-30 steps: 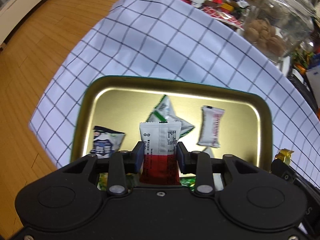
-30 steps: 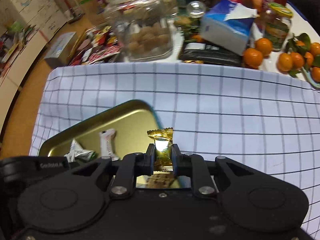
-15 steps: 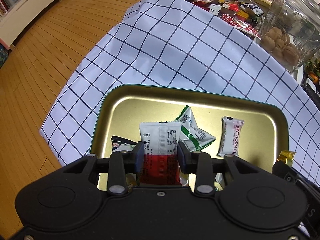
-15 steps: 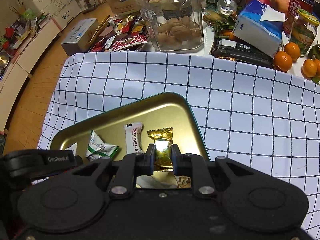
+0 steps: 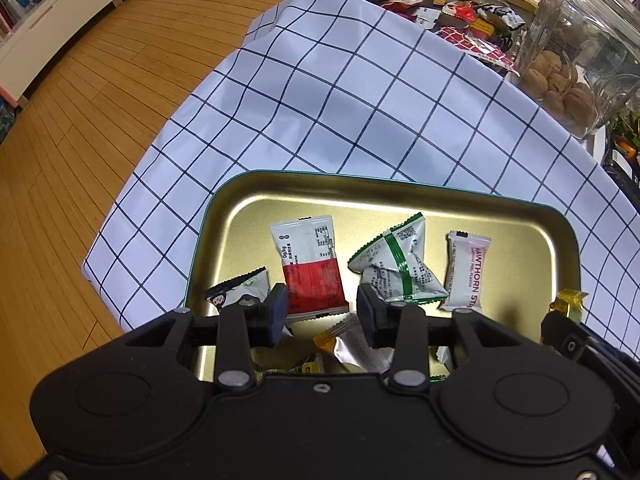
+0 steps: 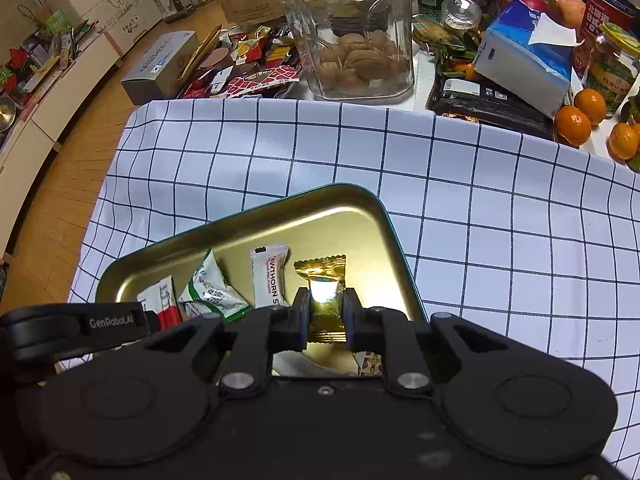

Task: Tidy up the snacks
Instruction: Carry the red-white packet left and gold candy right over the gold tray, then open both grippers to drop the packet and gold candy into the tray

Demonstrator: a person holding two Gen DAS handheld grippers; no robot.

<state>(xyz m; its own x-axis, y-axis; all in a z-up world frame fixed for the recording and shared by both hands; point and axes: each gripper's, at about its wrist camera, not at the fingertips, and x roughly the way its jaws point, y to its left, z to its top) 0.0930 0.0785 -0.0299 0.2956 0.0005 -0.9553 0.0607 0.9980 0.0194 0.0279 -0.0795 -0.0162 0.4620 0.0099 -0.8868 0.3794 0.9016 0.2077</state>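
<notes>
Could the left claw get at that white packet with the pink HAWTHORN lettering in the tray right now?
Probably yes. The left claw is open and holds nothing, and the hawthorn packet lies flat in the gold tray with nothing on top. The green-striped packet sits close beside it and might get nudged.

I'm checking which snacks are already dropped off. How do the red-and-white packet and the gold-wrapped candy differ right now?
The red-and-white packet lies flat in the gold tray, free between the open left claw; the gold-wrapped candy is clamped upright in the shut right claw, above the tray. The packet is a flat matte pouch; the candy is a smaller, shiny foil piece. Both are sealed single snacks.
</notes>
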